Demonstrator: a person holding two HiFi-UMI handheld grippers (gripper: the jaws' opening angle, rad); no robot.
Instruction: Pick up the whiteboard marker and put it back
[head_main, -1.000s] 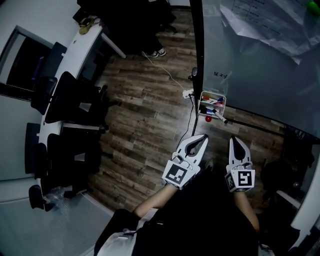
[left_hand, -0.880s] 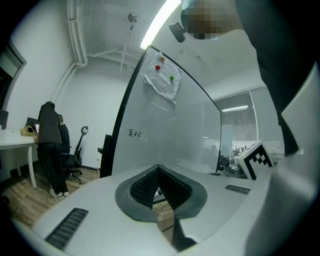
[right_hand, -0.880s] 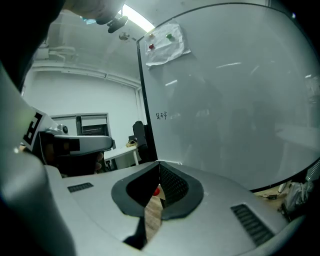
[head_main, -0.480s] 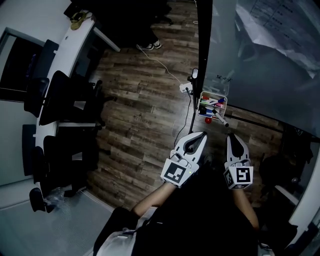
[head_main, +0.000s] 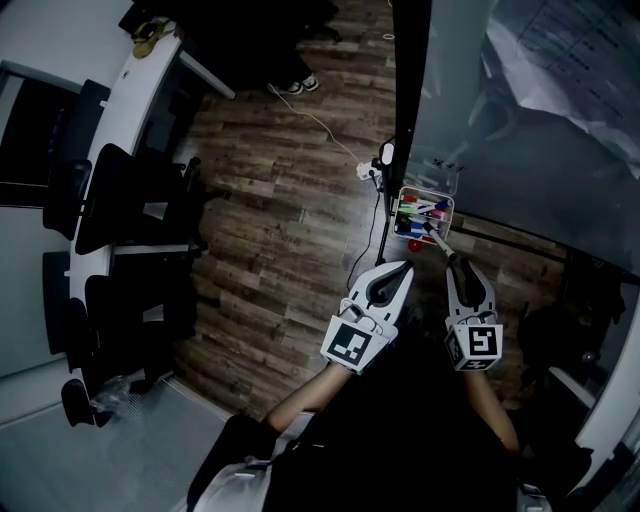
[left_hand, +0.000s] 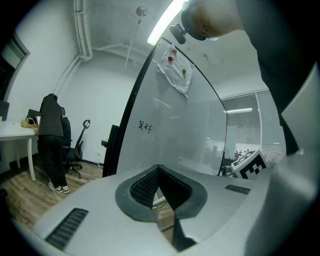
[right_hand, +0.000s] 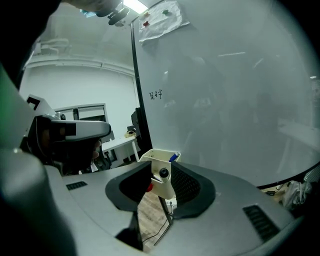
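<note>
A white marker tray (head_main: 424, 211) hangs on the whiteboard's lower edge and holds several coloured markers. One whiteboard marker (head_main: 440, 243) sticks out of it at a slant, toward me. My right gripper (head_main: 462, 272) is right at that free end, and its jaws are opening. In the right gripper view (right_hand: 161, 169) the marker's black end (right_hand: 163, 173) shows end-on between the parted pads, untouched, with the tray (right_hand: 160, 159) behind it. My left gripper (head_main: 403, 270) hovers just left of the tray, shut and empty; in its own view (left_hand: 159, 169) only the whiteboard is ahead.
The glass whiteboard (head_main: 540, 130) stands on a black frame post (head_main: 408, 80). A white cable with a socket strip (head_main: 372, 172) lies on the wooden floor. Black office chairs (head_main: 130, 205) and a white desk (head_main: 150, 70) fill the left. A person (left_hand: 52, 142) stands at that desk.
My right gripper has moved forward toward the tray, and its jaws, shut before, now stand apart around the marker's end. The left gripper has barely shifted.
</note>
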